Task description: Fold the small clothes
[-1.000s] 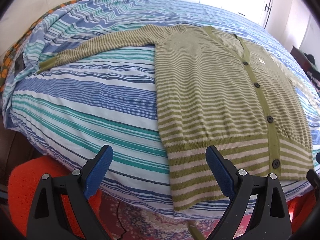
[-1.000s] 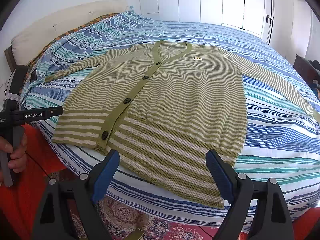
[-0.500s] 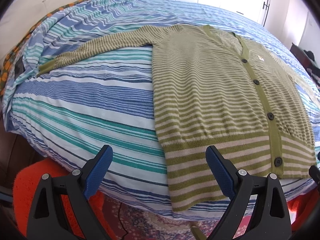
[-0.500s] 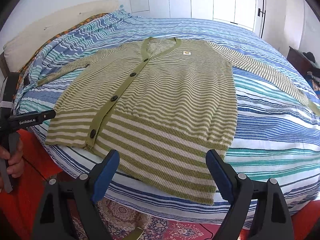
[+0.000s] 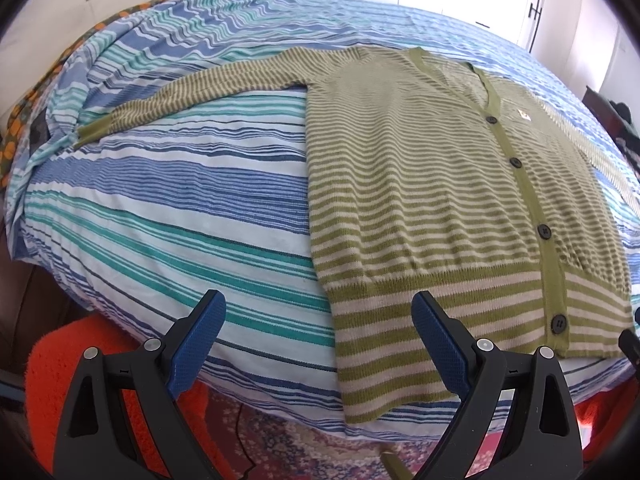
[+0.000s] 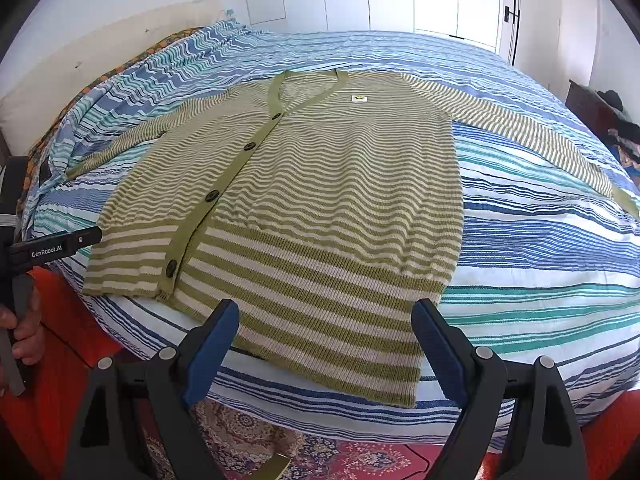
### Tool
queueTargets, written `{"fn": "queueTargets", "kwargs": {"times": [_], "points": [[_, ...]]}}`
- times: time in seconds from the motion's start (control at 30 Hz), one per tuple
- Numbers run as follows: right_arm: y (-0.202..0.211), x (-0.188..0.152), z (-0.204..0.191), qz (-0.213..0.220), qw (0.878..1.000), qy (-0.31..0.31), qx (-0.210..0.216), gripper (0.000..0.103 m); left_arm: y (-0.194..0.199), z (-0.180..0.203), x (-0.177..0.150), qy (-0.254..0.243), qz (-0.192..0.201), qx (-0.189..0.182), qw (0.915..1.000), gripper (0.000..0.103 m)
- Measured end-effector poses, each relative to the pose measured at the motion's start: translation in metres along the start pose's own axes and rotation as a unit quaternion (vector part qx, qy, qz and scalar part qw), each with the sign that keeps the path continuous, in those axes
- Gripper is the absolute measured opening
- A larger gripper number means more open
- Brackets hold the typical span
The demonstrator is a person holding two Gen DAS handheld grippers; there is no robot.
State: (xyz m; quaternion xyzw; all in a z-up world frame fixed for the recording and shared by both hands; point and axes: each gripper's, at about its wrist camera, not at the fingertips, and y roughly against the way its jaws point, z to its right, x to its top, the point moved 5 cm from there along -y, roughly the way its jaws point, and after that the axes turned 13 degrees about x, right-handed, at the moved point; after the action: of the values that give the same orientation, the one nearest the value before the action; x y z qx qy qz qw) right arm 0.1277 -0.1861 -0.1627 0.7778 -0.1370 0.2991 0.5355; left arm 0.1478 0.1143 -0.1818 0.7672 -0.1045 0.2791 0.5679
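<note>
The green-and-cream striped cardigan (image 6: 320, 200) lies flat and buttoned, front up, on the striped bedspread (image 6: 540, 240), its hem at the near edge of the bed and its neckline pointing away, so its long axis runs straight out from both grippers. Both sleeves are spread outward: the left sleeve (image 5: 208, 88) reaches far off to the left with its cuff near the bed's side, and the right sleeve (image 6: 540, 136) angles out to the right.

The right gripper (image 6: 324, 340) hangs just before the hem with its blue-padded fingers spread wide and nothing between them; in its view the hem's right corner sits just inside its right finger. The left gripper (image 5: 320, 332) is likewise wide apart and empty, and the hem's left corner falls between its fingers, with bare bedspread to its left.

No fold looks begun. Each gripper is nearer its own hem corner than its sleeve, so whichever comes first, the sleeves call for a long reach forward and outward, while the hem is right at hand. A patterned rug (image 6: 360, 456) shows below the bed edge
</note>
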Motion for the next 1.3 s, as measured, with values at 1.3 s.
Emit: {"fn": "queueTargets", "kwargs": {"times": [1.3], "points": [[0.121,0.069,0.255,0.213,0.934,-0.284,0.030,0.087,-0.008,-0.021,0.003,0.037,-0.007,0.048,0.9981,0.095]]}}
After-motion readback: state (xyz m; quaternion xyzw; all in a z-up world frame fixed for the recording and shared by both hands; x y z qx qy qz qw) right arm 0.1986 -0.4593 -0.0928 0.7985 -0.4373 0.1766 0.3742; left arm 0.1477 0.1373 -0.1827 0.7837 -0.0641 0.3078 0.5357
